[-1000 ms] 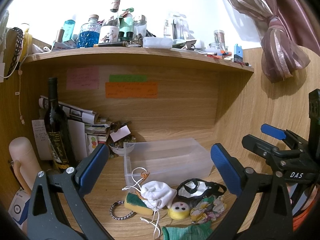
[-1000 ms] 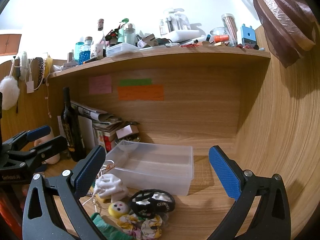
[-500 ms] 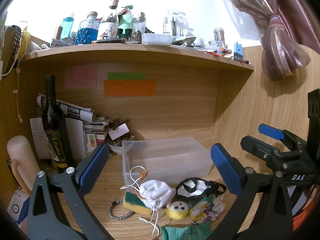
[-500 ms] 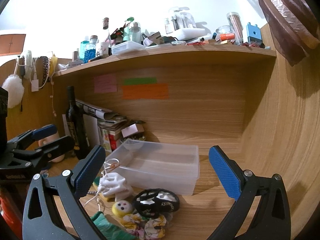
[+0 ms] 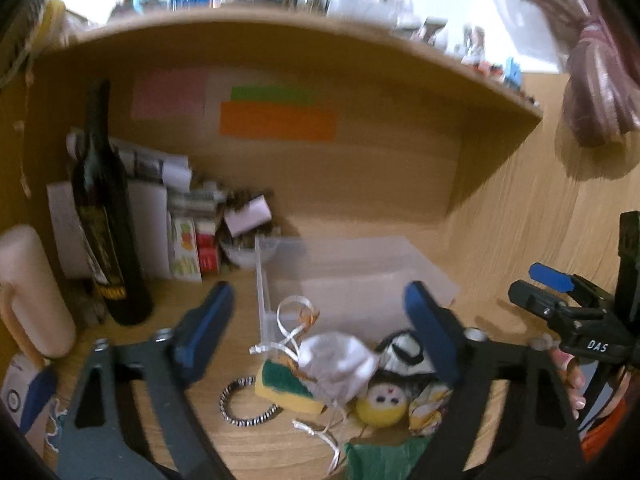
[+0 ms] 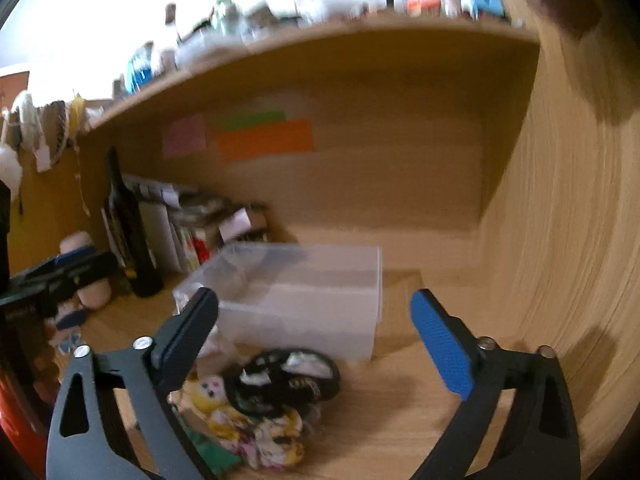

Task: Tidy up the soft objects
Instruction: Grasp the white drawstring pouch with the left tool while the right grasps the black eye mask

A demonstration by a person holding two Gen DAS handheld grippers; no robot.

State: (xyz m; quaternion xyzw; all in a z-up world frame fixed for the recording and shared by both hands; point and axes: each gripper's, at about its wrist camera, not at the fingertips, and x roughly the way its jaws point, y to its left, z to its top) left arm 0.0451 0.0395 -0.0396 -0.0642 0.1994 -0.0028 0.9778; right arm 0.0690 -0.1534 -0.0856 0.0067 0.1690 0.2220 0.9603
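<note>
A heap of soft things lies on the wooden desk in front of a clear plastic box: a white drawstring pouch, a yellow-green sponge, a yellow ball with a face, a black-and-white mask, a floral cloth and a green cloth. My left gripper hovers above the pouch, its jaws closing with nothing pressed between them. My right gripper hangs over the mask and the box's front, jaws closing too, holding nothing.
A dark wine bottle, stacked papers and boxes and a small bowl stand at the back left. A beaded bracelet lies by the sponge. A cream jug sits far left. A cluttered shelf overhangs.
Both grippers have dropped and moved in toward the heap, which now looks larger and blurred. Their blue pads stand closer together than before.
</note>
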